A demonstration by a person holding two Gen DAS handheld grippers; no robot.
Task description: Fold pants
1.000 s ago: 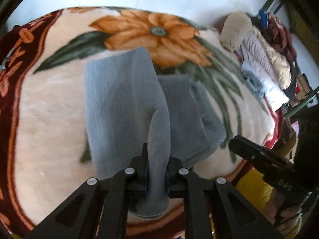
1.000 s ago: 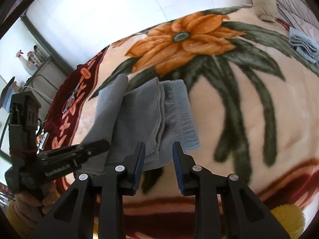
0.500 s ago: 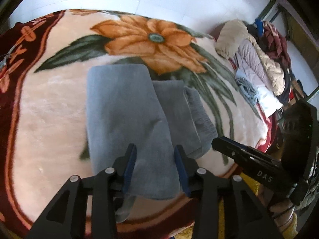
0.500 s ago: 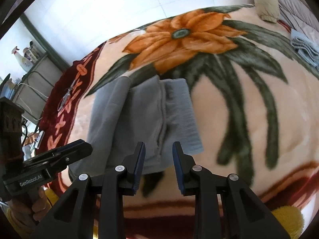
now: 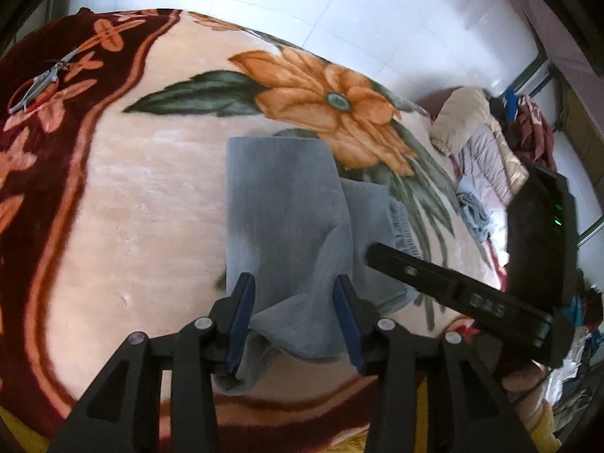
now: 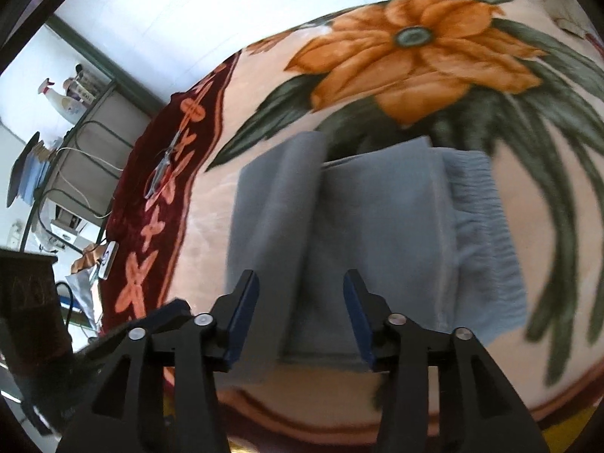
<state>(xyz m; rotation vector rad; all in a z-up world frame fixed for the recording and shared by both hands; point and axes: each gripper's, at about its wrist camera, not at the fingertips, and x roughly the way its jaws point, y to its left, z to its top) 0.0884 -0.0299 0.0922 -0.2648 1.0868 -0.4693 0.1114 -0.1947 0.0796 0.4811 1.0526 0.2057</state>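
Observation:
The grey pants (image 5: 287, 204) lie folded on a flowered blanket (image 5: 151, 196), the leg part laid over the waist part. The ribbed waistband (image 6: 483, 234) shows on the right. My left gripper (image 5: 294, 317) is open, its jaws on either side of the near hem of the pants, holding nothing. My right gripper (image 6: 302, 317) is open over the near edge of the pants (image 6: 362, 241). The right gripper also shows in the left wrist view (image 5: 453, 290), at the pants' right side.
Scissors (image 5: 37, 83) lie on the blanket's dark red border at the far left. A pile of clothes and bedding (image 5: 487, 151) sits at the far right. A shelf with a spray bottle (image 6: 64, 102) stands left of the bed. The blanket's near edge (image 6: 339, 426) is just below the grippers.
My left gripper was shut on the pants' leg a second ago; it has opened and let the cloth drop flat. Both grippers have moved closer to the pants.

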